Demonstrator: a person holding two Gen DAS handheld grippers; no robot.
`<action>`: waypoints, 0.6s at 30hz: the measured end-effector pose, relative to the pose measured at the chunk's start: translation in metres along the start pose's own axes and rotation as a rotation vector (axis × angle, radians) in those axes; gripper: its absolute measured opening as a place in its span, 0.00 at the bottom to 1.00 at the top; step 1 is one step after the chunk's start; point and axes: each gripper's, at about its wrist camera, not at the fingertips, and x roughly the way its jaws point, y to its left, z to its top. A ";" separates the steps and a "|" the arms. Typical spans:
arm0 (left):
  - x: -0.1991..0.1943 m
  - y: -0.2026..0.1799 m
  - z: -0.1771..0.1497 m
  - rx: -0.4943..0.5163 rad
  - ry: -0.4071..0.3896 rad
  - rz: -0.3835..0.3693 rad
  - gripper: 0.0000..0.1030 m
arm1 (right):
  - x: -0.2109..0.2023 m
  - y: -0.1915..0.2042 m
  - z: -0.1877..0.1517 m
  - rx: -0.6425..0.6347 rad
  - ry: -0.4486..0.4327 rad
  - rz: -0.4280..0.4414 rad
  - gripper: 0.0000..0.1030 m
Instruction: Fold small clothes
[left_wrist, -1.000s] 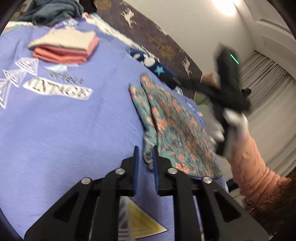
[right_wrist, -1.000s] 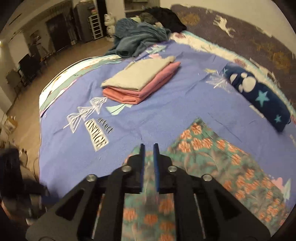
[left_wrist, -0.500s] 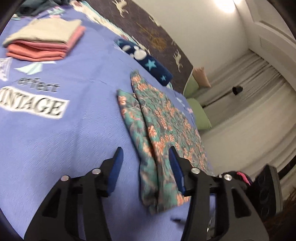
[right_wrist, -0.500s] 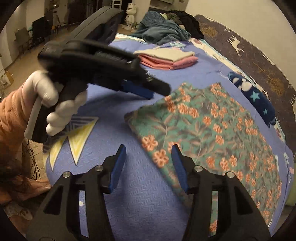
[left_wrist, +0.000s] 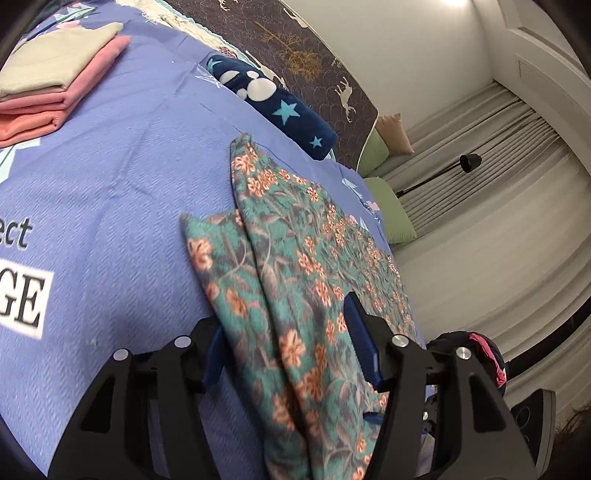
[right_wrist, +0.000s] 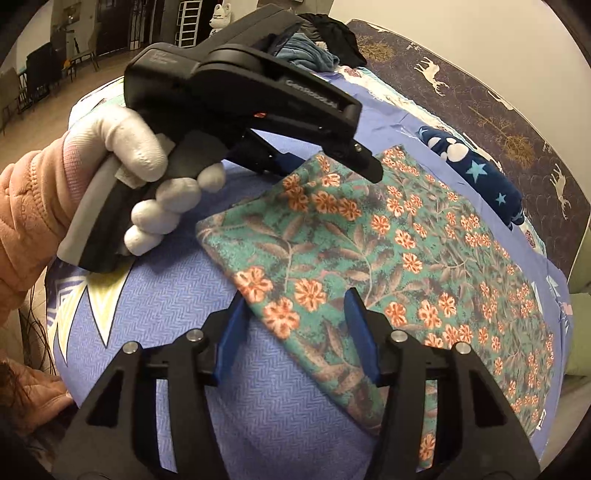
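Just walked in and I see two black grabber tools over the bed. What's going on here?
A person is folding small clothes with a handheld gripper in each hand. The floral garment lies partly folded on the blue bedspread. Both the left gripper and right gripper are open over its near edge, gripping nothing. A stack of folded clothes sits farther back.

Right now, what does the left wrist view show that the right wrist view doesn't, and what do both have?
Only the left wrist view: the folded beige and pink clothes stack, the green cushions and the grey curtains.

Only the right wrist view: the white-gloved left hand gripping its black tool, the left tongs at the garment's far corner, and the room's dark chairs.

Both: the teal floral cloth garment on the blue bedspread, the navy star-patterned fleece, and open tongs over the garment's near edge, the right tongs included.
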 end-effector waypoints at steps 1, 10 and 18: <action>0.002 0.000 0.002 -0.001 0.000 -0.001 0.57 | 0.001 0.000 0.000 0.003 -0.001 -0.002 0.54; 0.018 -0.002 0.017 0.019 0.015 -0.021 0.57 | 0.011 0.005 0.009 -0.013 -0.014 -0.046 0.56; 0.030 0.001 0.031 0.024 0.034 -0.047 0.52 | 0.023 0.017 0.021 -0.019 -0.035 -0.113 0.56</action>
